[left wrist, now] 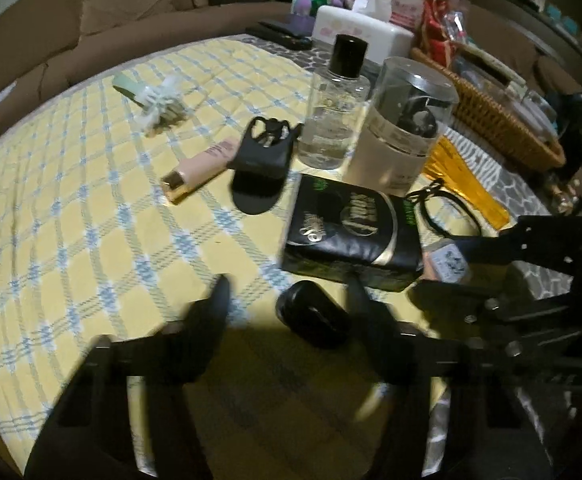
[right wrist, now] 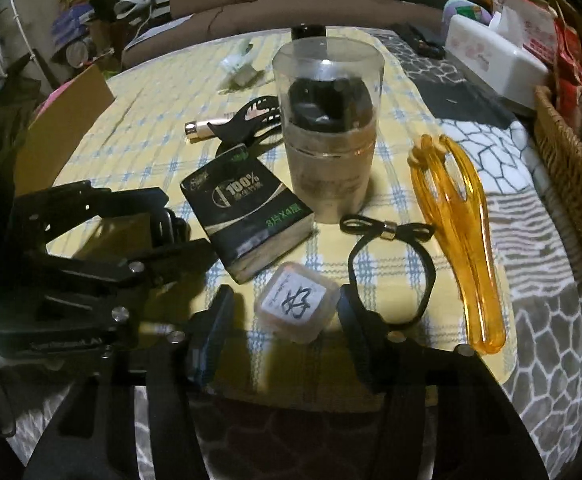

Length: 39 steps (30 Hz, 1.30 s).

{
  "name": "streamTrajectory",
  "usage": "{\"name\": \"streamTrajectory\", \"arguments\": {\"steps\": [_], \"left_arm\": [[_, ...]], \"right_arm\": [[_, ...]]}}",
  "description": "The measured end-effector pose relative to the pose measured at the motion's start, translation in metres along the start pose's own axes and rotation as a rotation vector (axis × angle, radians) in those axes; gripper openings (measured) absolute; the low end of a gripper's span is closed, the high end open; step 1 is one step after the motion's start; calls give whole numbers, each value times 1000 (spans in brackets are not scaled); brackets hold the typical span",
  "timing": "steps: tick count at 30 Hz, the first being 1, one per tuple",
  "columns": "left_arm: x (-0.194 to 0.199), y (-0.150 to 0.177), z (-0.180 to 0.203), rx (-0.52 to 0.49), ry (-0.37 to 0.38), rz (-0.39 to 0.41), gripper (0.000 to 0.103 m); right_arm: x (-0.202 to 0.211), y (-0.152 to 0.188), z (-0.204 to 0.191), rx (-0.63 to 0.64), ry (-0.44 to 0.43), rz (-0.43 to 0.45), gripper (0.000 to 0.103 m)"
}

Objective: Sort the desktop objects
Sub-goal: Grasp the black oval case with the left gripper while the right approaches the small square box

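The left black two-finger gripper [left wrist: 287,300] reaches forward low over the surface, its jaws spread wide apart, the fingers [left wrist: 217,300] blurred at 7 and 5 o'clock of its own view. The right black two-finger gripper [right wrist: 287,312] is likewise spread, one finger [right wrist: 219,320] at 7 o'clock and the other at 5 o'clock, gripping nothing. Seen from the right wrist, the left gripper's black metal body sits at 9 o'clock; from the left wrist, the right one shows at 3 o'clock, just beside it

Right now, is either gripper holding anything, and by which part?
Nothing is held. The left gripper stands open around a small black case; the right gripper open around a small labelled box.
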<state>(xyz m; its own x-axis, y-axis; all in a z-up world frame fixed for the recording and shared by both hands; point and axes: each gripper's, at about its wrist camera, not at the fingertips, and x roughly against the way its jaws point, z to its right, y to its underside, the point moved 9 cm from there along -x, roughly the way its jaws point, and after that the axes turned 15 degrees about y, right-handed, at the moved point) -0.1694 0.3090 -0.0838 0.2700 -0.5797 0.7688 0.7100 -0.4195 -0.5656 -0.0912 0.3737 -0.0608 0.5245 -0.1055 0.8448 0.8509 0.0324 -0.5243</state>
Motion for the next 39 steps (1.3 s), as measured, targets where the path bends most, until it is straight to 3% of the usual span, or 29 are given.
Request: {"name": "streamTrajectory", "arguments": {"steps": [8,18,20,21,27,31,35,39], "left_arm": [[26,12,-19,69,54,9,19],[70,22,-39,185,134,54,19],[80,21,-40,195,148,67,19],[85,20,-40,199,155,75,19],[118,11,-38,200,204,117,19],[145,5,-36,192,232,150,19],[179,-1,-37,174,250,191,19],[219,-2,-51,168,240,220,19]], "right_arm": [[12,-2,5,-29,-25,26,41],[6,0,15,-70,-21,16,43],[13,-2,21,-88,-18,33,61],[19,-4,26,-111,-20,53,64],[46,-9,82,-304,-14,147,65],[49,-9,95,-340,-3,156,65],[49,-14,91,-317,-9,160,65],[61,-31,60,-256,-42,190,65]]}}
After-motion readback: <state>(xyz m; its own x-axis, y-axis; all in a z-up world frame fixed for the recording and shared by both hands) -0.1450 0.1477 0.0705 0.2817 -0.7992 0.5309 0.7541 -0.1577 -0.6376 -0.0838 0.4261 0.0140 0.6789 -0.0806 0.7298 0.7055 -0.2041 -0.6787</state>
